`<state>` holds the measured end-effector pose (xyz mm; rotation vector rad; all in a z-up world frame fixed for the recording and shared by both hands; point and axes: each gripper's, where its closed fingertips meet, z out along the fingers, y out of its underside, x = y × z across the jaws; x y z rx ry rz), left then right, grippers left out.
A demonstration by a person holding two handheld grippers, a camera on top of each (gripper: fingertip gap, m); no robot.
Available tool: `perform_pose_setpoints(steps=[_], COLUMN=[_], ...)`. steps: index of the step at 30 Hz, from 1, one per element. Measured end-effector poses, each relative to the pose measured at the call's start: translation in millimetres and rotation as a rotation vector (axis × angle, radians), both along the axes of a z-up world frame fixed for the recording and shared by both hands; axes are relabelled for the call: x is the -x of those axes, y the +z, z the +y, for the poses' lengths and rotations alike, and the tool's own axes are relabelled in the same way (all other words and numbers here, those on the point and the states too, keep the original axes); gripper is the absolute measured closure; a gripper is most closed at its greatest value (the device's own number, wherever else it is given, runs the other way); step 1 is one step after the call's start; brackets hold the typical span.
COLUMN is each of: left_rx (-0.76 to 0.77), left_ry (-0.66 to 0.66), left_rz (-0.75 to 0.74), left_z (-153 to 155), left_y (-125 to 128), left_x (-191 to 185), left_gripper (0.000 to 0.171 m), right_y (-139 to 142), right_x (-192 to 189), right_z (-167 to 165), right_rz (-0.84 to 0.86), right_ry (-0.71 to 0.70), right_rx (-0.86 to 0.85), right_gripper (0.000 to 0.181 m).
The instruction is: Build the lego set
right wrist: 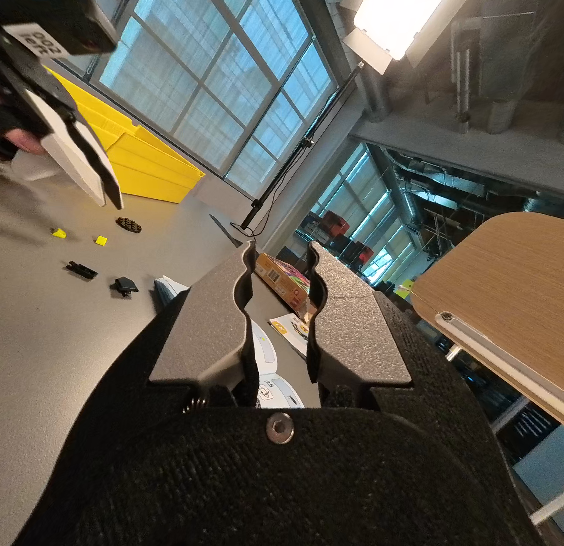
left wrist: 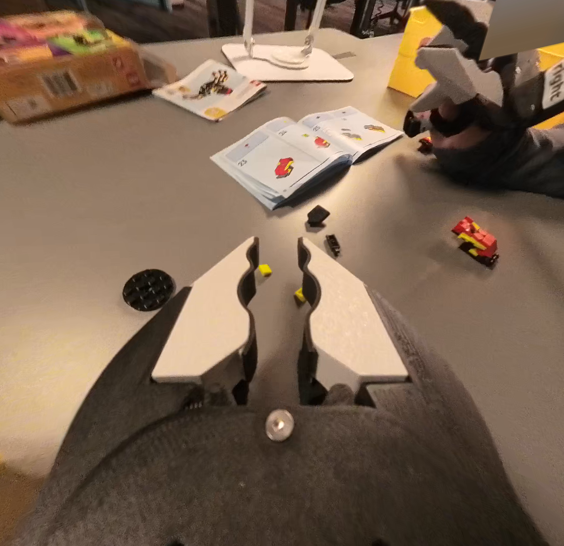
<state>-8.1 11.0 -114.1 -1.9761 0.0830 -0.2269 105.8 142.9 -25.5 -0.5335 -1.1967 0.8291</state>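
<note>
My left gripper [left wrist: 278, 241] is open and empty, held just above the grey table [left wrist: 91, 196]. Two small yellow pieces [left wrist: 264, 269] [left wrist: 299, 296] lie under the gap between its fingers. A round black plate [left wrist: 148, 289] lies to its left, and two black pieces [left wrist: 317, 214] [left wrist: 332, 244] just ahead. A red and yellow lego build [left wrist: 476, 241] stands to the right. My right gripper [right wrist: 282, 247] is open and empty, tilted up off the table; it shows at the far right of the left wrist view [left wrist: 427, 34]. The left gripper [right wrist: 111, 202] hangs over the yellow pieces [right wrist: 101, 240].
An open instruction booklet [left wrist: 305, 153] lies mid-table, with a second booklet [left wrist: 213, 89] and a lego box [left wrist: 61, 64] behind it. Yellow bins [right wrist: 146, 162] stand at the table's back. A white stand base [left wrist: 287, 61] sits far back. A wooden tabletop [right wrist: 503, 302] is at the right. My right tips are about 25 cm from the round black plate [left wrist: 148, 289], my left tips only 8 cm. My right wrist view [right wrist: 126, 221] looks at it from another angle.
</note>
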Motion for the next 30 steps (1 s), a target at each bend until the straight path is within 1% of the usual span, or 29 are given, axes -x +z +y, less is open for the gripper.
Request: perform_pose_setpoints(steps=[4,6,8,14,17,22,27,30], left_rx=[0.072,0.079,0.083,0.174,0.202,0.219,0.242,0.267], left_ry=[0.013,-0.005,-0.003,0.046,0.039,0.020,0.025,0.006], left_rz=[-0.105,-0.118,-0.100,0.016,0.062,0.040,0.035,0.023], left_z=[1.7,1.0,-0.1,0.1,0.6,0.5,4.0,7.6], left_y=[-8.6,-9.2,-10.2,-25.8,-30.9,-32.9,-36.1,-39.6], left_x=[5.8,3.6,3.1,6.8,4.8,2.7,8.5,11.0], left_gripper=[0.147,0.147,0.148,0.149,0.149,0.149,0.149,0.150], right_y=[-0.8,-1.2,-1.3,-2.5,-3.2,-3.8,-2.8,1.3], right_x=[0.0,0.1,-0.1,0.4,0.7,0.7,0.2,-2.2], right_z=[-1.3,-1.6,-1.5,-2.5,-3.5,-5.3,-5.1,-0.9], right_rz=[-0.004,-0.006,-0.007,-0.013,-0.017,-0.020,-0.014,0.010], right_ry=[0.004,0.005,0.006,0.010,0.013,0.021,0.016,-0.001], right_rx=[-0.007,-0.009,-0.008,-0.010,-0.014,-0.016,-0.017,0.001], right_gripper=[0.150,0.150,0.150,0.150,0.150,0.150,0.150,0.150])
